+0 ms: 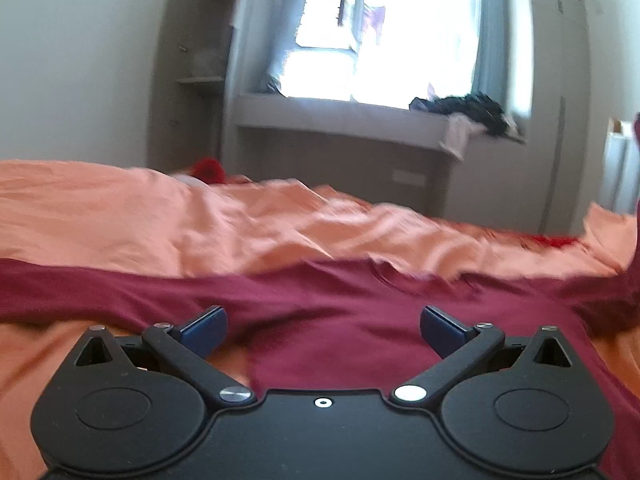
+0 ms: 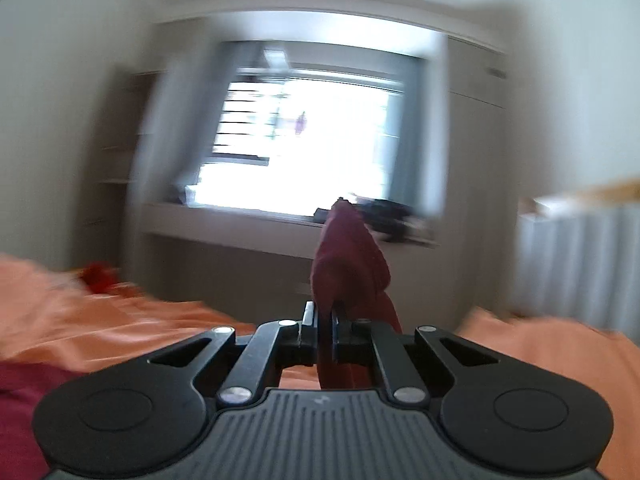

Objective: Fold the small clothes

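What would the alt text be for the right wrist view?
The right gripper is shut on a fold of dark red garment that stands up above its fingers. An orange bedsheet lies below, with a bright window behind, all blurred.

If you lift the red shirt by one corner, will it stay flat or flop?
Probably flop: the red shirt lies wrinkled on the orange bedsheet, and the bit pinched in the right gripper droops over. It likely weighs little, since one pinch holds it up.
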A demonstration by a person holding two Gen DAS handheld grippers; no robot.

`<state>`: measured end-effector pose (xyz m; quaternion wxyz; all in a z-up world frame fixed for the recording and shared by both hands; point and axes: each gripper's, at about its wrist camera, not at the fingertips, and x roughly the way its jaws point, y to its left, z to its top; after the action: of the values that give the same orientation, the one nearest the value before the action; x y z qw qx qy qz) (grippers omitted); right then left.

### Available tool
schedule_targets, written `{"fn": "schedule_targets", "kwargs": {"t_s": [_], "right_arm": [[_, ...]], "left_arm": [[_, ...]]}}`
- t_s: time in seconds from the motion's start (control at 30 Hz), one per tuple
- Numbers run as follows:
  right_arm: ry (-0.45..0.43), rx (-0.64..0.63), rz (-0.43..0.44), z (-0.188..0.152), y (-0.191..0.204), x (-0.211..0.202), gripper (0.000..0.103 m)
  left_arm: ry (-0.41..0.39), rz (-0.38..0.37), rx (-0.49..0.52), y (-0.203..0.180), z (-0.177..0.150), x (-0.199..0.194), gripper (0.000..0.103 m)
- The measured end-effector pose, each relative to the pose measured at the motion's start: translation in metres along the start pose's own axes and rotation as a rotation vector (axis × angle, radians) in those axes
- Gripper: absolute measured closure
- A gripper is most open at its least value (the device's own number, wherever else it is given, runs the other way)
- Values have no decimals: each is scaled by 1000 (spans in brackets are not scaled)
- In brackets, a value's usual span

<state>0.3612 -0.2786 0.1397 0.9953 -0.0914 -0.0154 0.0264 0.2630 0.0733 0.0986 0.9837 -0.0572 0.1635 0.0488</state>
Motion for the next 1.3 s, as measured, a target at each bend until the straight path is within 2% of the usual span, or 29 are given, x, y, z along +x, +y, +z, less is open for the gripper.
{"fn": "schedule_targets", "kwargs": {"t_s": [0.1, 0.27, 0.4, 0.5, 0.6, 0.67, 0.8, 0.87, 0.93, 1.03, 1.13, 1.2, 1.27, 1.3], "right_arm": [[1, -104, 122, 1, 63, -5, 97], [52, -303, 306, -23, 162, -16, 97], [106, -480, 440, -63, 227, -45, 97], [123, -568, 491, -87, 250, -59, 96], [170, -521, 554, -93, 248, -67, 86], [187, -461, 573, -95, 237, -74, 60], [206, -335, 554, -89, 196, -78, 36], [204, -271, 514, -93, 167, -85, 19], [195, -227, 464, -97, 143, -83, 10], [206, -153, 355, -107, 111, -67, 3], [242, -145, 218, -120, 82, -50, 2], [289, -151, 138, -127, 67, -32, 5], [314, -179, 58, -136, 58, -15, 23], [336, -201, 22, -140, 55, -7, 25]], "left_arm": [[-23, 38, -35, 18, 7, -6, 0], [-35, 90, -93, 41, 12, -11, 0], [-19, 66, -134, 48, 11, -10, 0], [8, 41, -158, 49, 8, -6, 0], [10, 24, -164, 45, 7, -6, 0], [10, 9, -159, 43, 6, -4, 0], [14, -45, -161, 35, 5, -1, 0], [29, -92, -161, 29, 5, 3, 0], [56, -140, -154, 20, 3, 8, 0], [87, -143, -115, 4, -4, 14, 0], [123, -119, -43, -11, -14, 20, 0], [151, -114, 14, -19, -21, 22, 0], [174, -115, 92, -24, -28, 24, 0], [179, -114, 141, -27, -32, 23, 0]]}}
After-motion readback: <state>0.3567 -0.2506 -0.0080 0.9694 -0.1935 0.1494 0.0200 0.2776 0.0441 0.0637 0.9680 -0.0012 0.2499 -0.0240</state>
